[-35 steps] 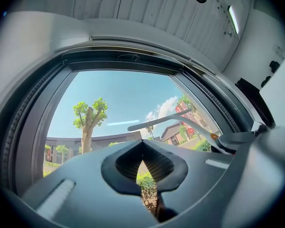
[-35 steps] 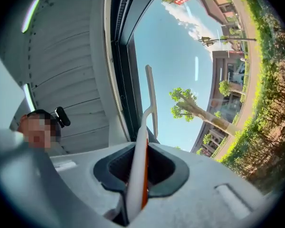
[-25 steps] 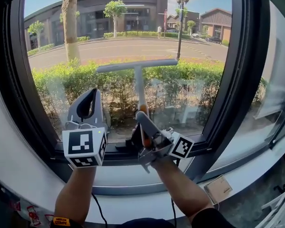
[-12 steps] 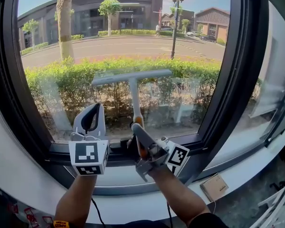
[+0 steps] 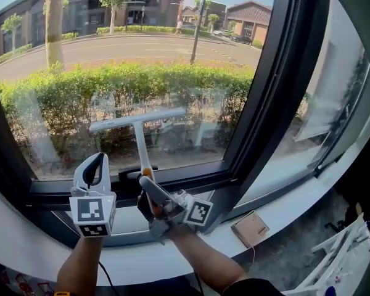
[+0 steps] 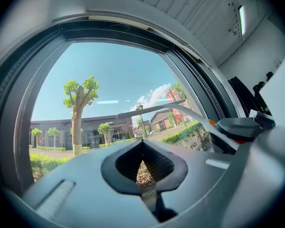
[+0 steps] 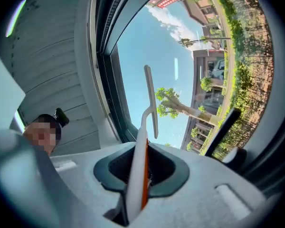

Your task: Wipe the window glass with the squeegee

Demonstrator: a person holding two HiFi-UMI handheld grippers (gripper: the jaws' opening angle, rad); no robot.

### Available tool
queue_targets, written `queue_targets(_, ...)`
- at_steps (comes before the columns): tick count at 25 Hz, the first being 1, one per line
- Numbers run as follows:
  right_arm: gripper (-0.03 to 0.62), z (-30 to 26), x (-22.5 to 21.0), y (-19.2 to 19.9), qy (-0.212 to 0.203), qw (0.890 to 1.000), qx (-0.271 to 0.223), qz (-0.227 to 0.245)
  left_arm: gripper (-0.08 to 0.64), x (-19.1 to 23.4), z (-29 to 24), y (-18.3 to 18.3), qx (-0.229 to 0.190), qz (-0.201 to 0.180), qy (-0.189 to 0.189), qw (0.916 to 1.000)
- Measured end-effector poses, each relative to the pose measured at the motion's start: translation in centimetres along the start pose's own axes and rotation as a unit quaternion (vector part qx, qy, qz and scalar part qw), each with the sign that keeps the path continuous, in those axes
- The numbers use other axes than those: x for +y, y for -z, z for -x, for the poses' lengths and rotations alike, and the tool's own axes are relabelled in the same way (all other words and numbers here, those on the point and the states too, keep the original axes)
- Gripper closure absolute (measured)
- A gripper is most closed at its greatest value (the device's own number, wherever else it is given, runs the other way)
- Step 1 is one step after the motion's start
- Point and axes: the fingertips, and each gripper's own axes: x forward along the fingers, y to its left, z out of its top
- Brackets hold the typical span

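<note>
squeegee (image 5: pixel 137 121) smooth pale matt plastic, orange strip on handle, window glass (image 5: pixel 80 60) clear and glossy, window frame (image 5: pixel 259 91) dark matt, left gripper (image 5: pixel 97 160) and right gripper (image 5: pixel 150 189) grey matt plastic

Beyond the pane, a green hedge (image 5: pixel 129 85) runs across the middle of the frame, with a road (image 5: pixel 111 48) behind it. A tree trunk (image 5: pixel 54 23) rises at upper left, and a street lamp (image 5: pixel 197 23) stands near top centre before low buildings (image 5: pixel 246 14). A black window frame (image 5: pixel 265 91) slants down the right. A tan square plate (image 5: pixel 250 229) lies on the white ledge (image 5: pixel 24 245) at lower right.
</note>
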Motion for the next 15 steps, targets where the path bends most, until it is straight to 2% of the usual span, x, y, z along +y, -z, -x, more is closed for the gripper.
queue_targets(9,0.548,5.2,-2.9,3.2,0.061,0.998,-0.003,-0.031,0.543,-2.8,0.9,5.3,0.043,0.032,0.019,0.9984)
queue_targets(15,0.548,8.3,-3.7,3.5,0.088,0.995,0.001,-0.039,0.543,-5.0,1.5,8.5,0.067,0.034,0.029,0.9968)
